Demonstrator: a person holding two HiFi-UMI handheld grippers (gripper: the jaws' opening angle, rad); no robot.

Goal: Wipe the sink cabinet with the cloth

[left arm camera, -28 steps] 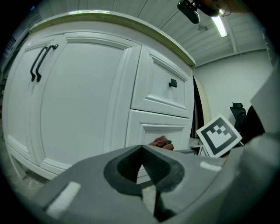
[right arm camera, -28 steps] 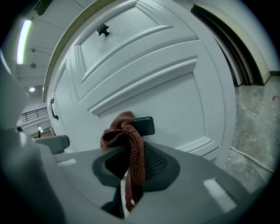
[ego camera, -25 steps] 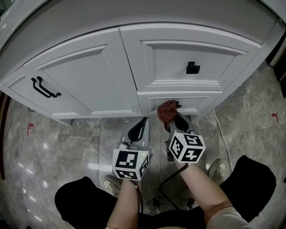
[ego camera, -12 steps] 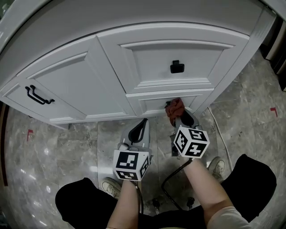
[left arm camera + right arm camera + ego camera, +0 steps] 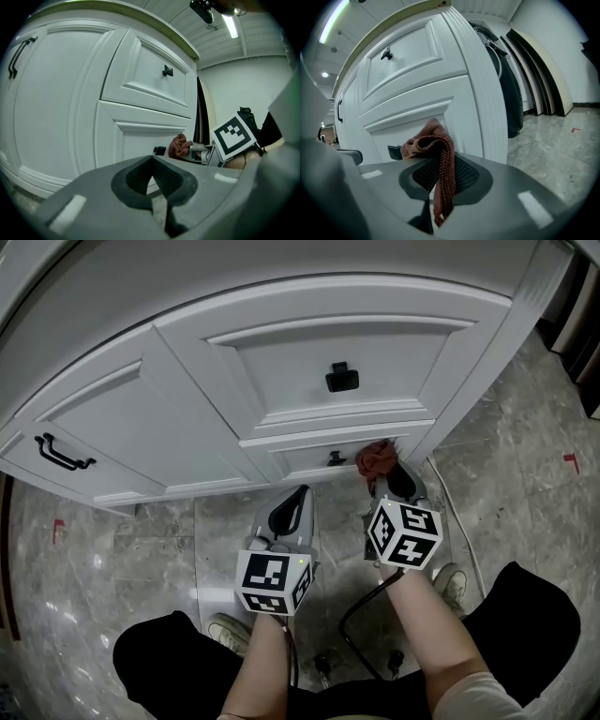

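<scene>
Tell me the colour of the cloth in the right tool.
Reddish-brown knit. The cloth shows best in the right gripper view, pinched in the right tool.

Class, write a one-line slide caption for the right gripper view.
Right gripper shut on a reddish-brown knitted cloth, close to the white sink cabinet.

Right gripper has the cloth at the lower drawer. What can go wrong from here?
1. Only a narrow strip of the cloth is pinched in the right gripper, so wiping drag may pull it free.
2. The bunched cloth sits close to the black drawer pull and might snag on it during a sideways stroke.
</scene>
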